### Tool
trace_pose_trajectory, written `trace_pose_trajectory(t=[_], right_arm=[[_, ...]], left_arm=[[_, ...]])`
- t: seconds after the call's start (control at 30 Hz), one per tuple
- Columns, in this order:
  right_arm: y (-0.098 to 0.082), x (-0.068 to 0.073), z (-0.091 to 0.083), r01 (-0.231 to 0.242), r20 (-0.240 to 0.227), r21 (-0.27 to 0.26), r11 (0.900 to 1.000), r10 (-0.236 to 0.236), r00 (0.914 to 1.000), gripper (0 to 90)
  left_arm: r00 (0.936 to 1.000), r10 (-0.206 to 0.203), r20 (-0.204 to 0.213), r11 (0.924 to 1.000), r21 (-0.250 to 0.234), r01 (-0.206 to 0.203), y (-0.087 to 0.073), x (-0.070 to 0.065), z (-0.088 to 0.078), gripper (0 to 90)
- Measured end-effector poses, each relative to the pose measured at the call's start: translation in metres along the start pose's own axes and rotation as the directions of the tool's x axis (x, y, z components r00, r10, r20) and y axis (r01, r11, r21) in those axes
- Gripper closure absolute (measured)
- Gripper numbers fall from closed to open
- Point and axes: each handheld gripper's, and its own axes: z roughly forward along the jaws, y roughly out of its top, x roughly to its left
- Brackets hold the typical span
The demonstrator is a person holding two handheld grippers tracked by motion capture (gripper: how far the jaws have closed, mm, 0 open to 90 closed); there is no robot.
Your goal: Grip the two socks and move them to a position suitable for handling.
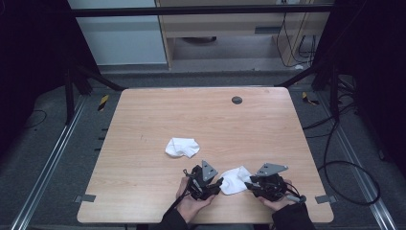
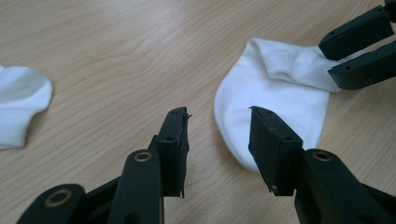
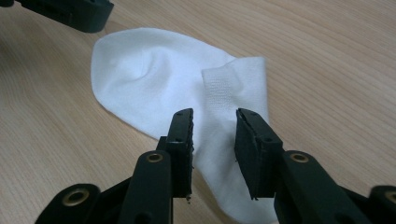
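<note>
A white sock (image 1: 235,180) lies flat on the wooden table (image 1: 201,115) near its front edge, between my two grippers. My left gripper (image 1: 219,185) (image 2: 219,122) stands open at the sock's (image 2: 275,102) rounded toe end, one jaw tip over the fabric and the other over bare wood. My right gripper (image 1: 248,184) (image 3: 215,122) is open over the sock's (image 3: 154,74) cuff end, where a corner is folded over; the cloth lies under the gap and the pads do not press it. The right gripper (image 2: 359,51) also appears in the left gripper view.
A second white sock (image 1: 182,146) (image 2: 18,107) lies crumpled farther in, left of centre. A round dark grommet (image 1: 236,100) sits near the table's far edge. The person's hands hold the grippers close to the front edge.
</note>
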Motion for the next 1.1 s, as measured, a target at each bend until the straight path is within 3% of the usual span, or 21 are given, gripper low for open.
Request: trace_pose_trajectory(t=[0.33, 0.63, 0.8, 0.93, 0.97, 1.07, 1.1], right_arm=[[-0.001, 0.001, 0.004, 0.013, -0.006, 0.021, 1.0, -0.013, 0.9999, 65.2], [-0.002, -0.004, 0.005, -0.016, -0.013, 0.043, 0.999, 0.017, 0.9998, 81.5], [-0.001, -0.006, 0.002, -0.035, -0.023, 0.02, 0.999, 0.035, 0.9991, 83.0], [0.0, -0.014, -0.005, -0.112, -0.027, -0.066, 0.992, 0.11, 0.9936, 83.2], [0.0, -0.014, -0.005, -0.112, -0.027, -0.066, 0.992, 0.11, 0.9936, 83.2], [-0.002, -0.024, -0.011, -0.196, -0.006, -0.121, 0.973, 0.197, 0.9804, 83.1], [-0.002, -0.024, -0.011, -0.196, -0.006, -0.121, 0.973, 0.197, 0.9804, 83.1]], left_arm=[[0.9998, -0.02, -0.001, 0.9988, 0.044, 0.02, -0.004, -0.001, 0.013, 62.2], [0.9998, -0.018, 0.005, 0.9976, 0.067, 0.018, -0.006, -0.001, 0.017, 76.5], [0.9998, -0.016, 0.007, 0.9973, 0.071, 0.016, -0.007, -0.001, 0.018, 82.3], [0.9999, -0.012, 0.01, 0.9972, 0.073, 0.011, -0.007, 0.0, 0.017, 86.3], [0.9998, -0.012, 0.014, 0.9971, 0.075, 0.011, -0.007, 0.0, 0.017, 86.3], [0.9998, -0.004, 0.017, 0.9971, 0.076, 0.003, -0.007, 0.0, 0.017, 87.8], [0.9999, -0.002, 0.015, 0.9971, 0.077, 0.001, -0.007, 0.0, 0.018, 87.8]])
